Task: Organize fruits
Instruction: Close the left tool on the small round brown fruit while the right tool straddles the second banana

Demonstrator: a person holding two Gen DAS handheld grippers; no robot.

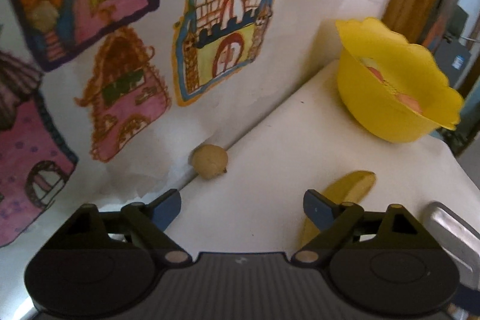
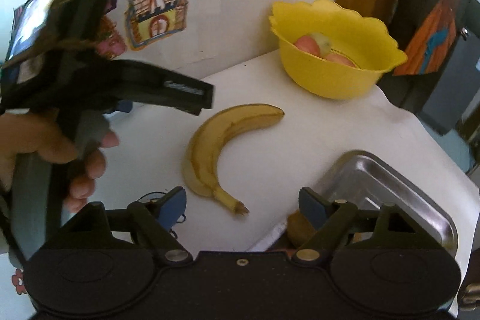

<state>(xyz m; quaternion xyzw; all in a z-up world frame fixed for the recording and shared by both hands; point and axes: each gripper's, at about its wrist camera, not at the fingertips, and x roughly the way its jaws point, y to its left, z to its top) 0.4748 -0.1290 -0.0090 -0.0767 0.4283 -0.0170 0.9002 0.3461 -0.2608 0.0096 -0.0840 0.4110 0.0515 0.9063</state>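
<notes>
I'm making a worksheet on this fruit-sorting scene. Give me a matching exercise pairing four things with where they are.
Things:
1. banana
2. round tan fruit
3. yellow bowl
4. metal tray

Places:
A. against the wall with the drawings
B. at the table's far corner, fruit inside
C. flat on the open tabletop
D. right behind the right gripper

Pairs: 1-C, 2-A, 3-B, 4-D
</notes>
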